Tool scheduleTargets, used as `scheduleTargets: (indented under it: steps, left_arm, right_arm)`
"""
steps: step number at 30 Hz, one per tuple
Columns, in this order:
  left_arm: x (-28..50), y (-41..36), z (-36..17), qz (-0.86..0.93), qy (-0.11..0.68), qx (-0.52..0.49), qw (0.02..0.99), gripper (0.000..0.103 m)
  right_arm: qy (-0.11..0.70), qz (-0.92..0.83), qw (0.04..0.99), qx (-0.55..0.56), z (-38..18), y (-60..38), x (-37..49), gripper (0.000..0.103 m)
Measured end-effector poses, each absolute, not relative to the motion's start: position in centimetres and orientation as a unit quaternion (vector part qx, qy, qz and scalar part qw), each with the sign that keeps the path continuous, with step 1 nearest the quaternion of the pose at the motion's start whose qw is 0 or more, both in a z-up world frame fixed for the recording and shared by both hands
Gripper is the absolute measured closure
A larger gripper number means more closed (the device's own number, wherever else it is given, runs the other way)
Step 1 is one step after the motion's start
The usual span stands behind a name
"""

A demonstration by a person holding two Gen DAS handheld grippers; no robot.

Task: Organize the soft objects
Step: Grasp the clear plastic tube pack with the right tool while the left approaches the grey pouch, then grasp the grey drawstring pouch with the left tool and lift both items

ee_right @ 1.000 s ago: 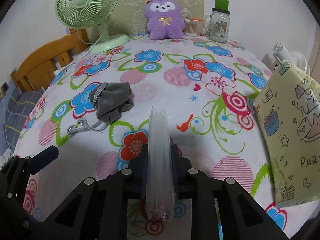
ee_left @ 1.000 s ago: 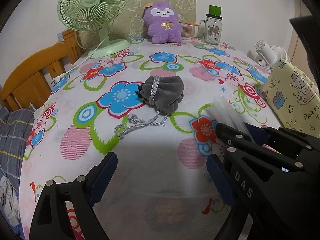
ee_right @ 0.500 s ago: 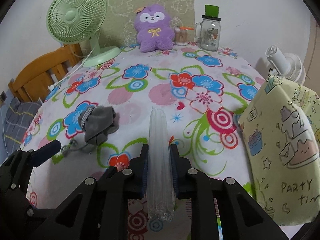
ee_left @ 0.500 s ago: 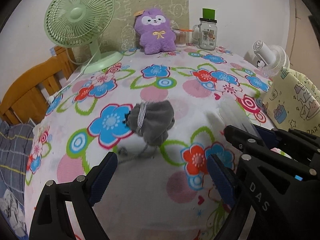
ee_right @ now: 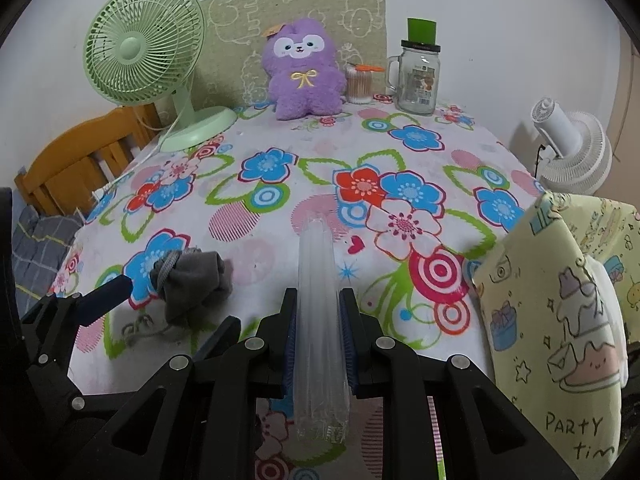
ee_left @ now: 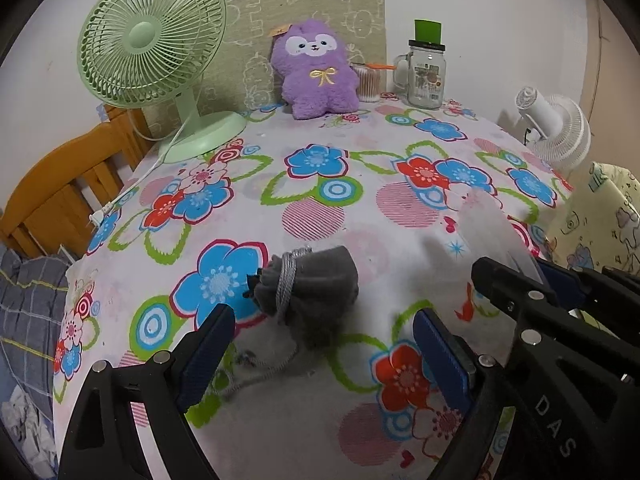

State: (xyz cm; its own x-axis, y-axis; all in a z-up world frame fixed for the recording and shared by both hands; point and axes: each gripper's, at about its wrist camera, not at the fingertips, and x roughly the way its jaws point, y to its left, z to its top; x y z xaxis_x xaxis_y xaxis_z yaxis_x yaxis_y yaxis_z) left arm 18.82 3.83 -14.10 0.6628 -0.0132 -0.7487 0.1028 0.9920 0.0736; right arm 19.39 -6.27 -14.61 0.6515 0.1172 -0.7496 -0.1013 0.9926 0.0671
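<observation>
Your left tool (ee_left: pixel 320 340) is wide open and holds nothing. The grey pouch (ee_left: pixel 310 286) lies on the counter (ee_left: pixel 320 208) straight ahead of it, just beyond the two blue pads and between their lines, so the left hand is clearly the nearer one. The pouch's long axis runs across your view: the tied neck with its cord loop (ee_left: pixel 286 280) points to the left and the full body to the right. A loose cord tail (ee_left: pixel 256 364) trails on the cloth toward you, under the open gap.

Your right tool (ee_right: pixel 320 336) is closed on a clear plastic sleeve (ee_right: pixel 320 300), which stands out forward along the fingers. It sits close at the right of the left tool, so I judge the two could touch if you swing sideways.

The purple plush (ee_left: pixel 316 68), green fan (ee_left: pixel 154 48) and glass jar (ee_left: pixel 426 74) stand well apart at the far edge, and nothing blocks the way to the pouch.
</observation>
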Motion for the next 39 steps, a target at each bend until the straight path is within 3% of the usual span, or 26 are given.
scheduleTargets:
  steps: [9, 14, 20, 39]
  left_arm:
    - [20.5, 4.1, -14.5, -0.024, 0.415, 0.053, 0.908, 0.014]
    - [21.3, 4.2, -15.2, -0.023, 0.422, 0.044, 0.905, 0.034]
    - [20.8, 3.7, -15.1, -0.035, 0.413, 0.057, 0.908, 0.039]
    - [16.7, 2.7, -13.3, -0.055, 0.390, 0.042, 0.918, 0.045]
  right_arm:
    - [0.418, 0.058, 0.907, 0.011, -14.8, -6.0, 20.6, 0.080]
    - [0.423, 0.056, 0.904, 0.013, -15.2, -6.3, 21.0, 0.080]
    - [0.426, 0.056, 0.903, 0.011, -15.6, -6.3, 21.0, 0.080]
    - [0.408, 0.050, 0.912, 0.017, -14.4, -7.0, 17.8, 0.080]
